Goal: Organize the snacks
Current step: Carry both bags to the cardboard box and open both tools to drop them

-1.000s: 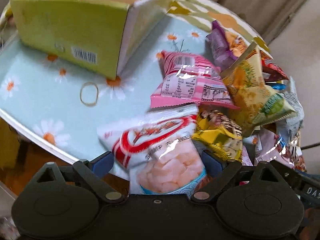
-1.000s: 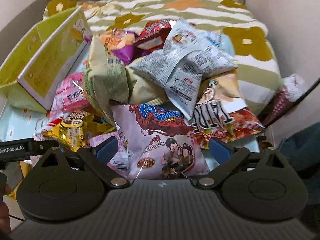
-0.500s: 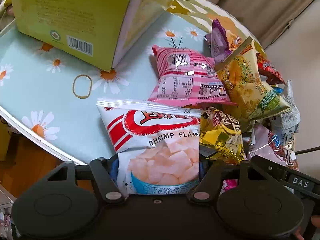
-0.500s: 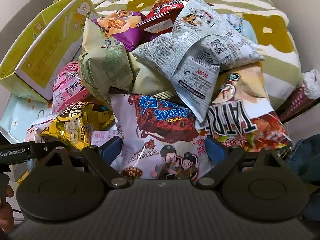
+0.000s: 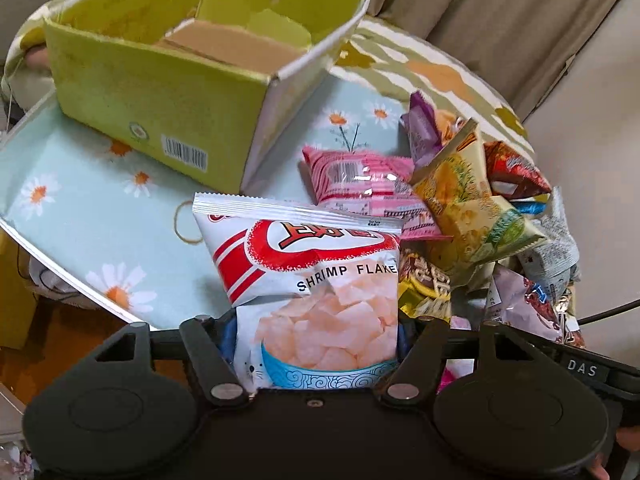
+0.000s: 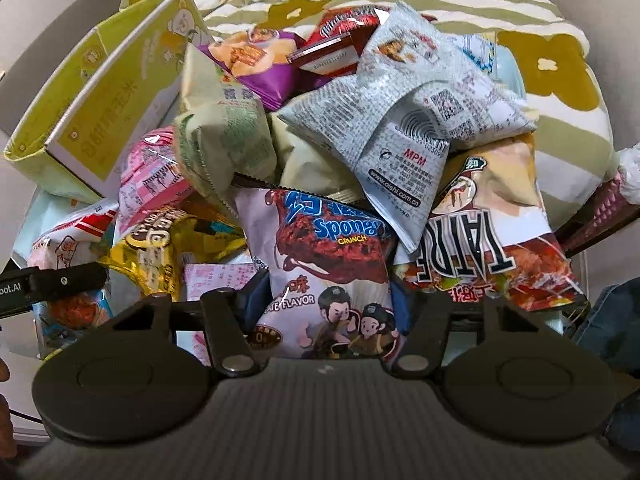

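The left claw (image 5: 316,336) gripped the shrimp bag (image 5: 308,276) upright; the open green box (image 5: 192,64) lay far-left (nearer this hand). The right claw (image 6: 324,304) pinched the chocolate bag (image 6: 320,256).

Your left gripper (image 5: 316,336) and right gripper (image 6: 324,304) each clamp both fingers against a bag's lower sides.

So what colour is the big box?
Yellow-green box, with plain brown cardboard inside; clearest in the left wrist view.

Soft dim indoor light, glare on shiny wrappers, fisheye bending at edges, dark vignetted corners
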Demonstrator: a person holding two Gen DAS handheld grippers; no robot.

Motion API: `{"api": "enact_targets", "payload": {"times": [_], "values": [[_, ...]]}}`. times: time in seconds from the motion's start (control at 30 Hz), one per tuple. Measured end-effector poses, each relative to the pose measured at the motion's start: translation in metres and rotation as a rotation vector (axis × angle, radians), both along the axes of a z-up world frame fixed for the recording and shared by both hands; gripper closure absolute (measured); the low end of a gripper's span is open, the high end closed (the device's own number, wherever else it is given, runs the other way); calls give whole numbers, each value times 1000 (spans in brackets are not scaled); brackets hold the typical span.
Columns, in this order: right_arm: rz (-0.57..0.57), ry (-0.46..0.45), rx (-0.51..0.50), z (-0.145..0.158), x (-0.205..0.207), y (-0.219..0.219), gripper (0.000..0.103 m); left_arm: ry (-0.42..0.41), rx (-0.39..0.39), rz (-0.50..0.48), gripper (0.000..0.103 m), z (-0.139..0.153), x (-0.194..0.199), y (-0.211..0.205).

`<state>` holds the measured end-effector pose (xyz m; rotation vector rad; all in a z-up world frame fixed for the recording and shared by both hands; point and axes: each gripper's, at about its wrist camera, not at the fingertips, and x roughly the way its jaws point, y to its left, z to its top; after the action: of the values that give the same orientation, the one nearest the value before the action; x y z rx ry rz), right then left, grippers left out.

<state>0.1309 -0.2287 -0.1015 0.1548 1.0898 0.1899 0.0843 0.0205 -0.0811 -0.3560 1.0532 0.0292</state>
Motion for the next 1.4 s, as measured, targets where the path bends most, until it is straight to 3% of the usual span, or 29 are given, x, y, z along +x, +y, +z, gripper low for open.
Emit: {"api": "enact_targets", "payload": {"times": [0.33,0.7,0.9,1.1,1.4], "values": [[-4,-113,40,50,-18,7,29,-122,52,15,32,48,-5,7],[32,-237,60,107,-5,33,29,-250,100,27,32,101,17,45],[63,-308,60,132,17,81,29,-304,124,4,32,119,57,88],[46,-363,39,153,60,147,29,-310,132,-61,32,128,112,138],[-9,-338,23,143,150,239,29,-246,138,-209,31,99,220,191]]}}
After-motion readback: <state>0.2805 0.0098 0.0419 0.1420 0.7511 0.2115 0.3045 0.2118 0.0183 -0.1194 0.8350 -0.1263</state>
